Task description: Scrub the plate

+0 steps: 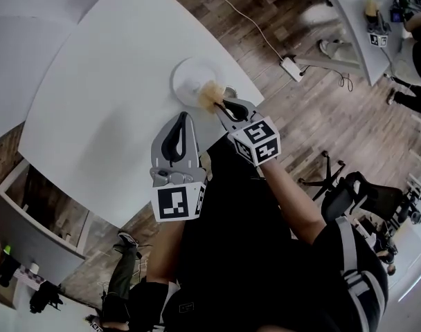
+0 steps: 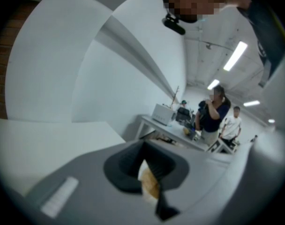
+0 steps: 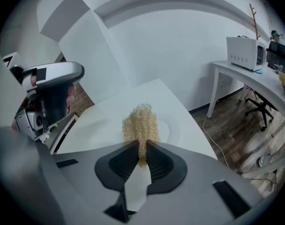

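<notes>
- We see a white bench (image 1: 93,102) from above, with wood floor (image 1: 314,116) beyond its right edge.
- A round white plate (image 1: 188,75) lies flat on the bench, close to the corner where the right edge meets the near edge.
- The right gripper (image 1: 223,106) reaches in over that corner. Its jaws are pressed together on a tan, wiry scrubber (image 1: 210,95), whose tuft sticks out past the jaw tips.
- The scrubber sits over the near rim of the plate. We cannot tell whether it touches the plate.
- The left gripper (image 1: 183,120) hangs over the near edge of the bench, just beside the right gripper and short of the plate. It points toward the plate.
- Its jaws are drawn together, with only a narrow slit between the dark pads. We make out nothing gripped there. A pale tan sliver shows through the slit, and we cannot tell what it is.
- A thin white cable (image 1: 245,19) trails across the floor.
</notes>
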`<state>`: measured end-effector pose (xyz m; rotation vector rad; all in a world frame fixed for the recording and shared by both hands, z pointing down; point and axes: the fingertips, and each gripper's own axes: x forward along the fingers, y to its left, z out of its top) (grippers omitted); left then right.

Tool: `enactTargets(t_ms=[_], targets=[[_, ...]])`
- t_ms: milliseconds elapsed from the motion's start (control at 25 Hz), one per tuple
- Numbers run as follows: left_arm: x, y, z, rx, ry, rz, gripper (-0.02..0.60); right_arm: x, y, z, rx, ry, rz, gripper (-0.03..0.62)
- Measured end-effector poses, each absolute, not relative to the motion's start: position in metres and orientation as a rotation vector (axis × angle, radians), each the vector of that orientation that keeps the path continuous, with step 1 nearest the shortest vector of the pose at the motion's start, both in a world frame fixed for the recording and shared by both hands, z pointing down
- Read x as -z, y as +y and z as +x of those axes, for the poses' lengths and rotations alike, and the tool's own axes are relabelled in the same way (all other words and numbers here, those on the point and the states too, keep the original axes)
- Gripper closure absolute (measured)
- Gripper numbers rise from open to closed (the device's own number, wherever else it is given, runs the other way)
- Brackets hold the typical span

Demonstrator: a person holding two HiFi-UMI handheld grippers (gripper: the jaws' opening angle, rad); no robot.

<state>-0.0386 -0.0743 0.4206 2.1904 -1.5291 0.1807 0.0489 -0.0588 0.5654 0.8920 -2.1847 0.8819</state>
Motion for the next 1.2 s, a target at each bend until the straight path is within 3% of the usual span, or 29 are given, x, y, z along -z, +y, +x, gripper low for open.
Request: enactTargets(t_ms=[1200], targets=[[-0.439,-0.099,-0.056,-0.183,-1.599,2.08,0.578,-0.6,-0.113,0.076,-0.833,-2.093,0.909,0.551]])
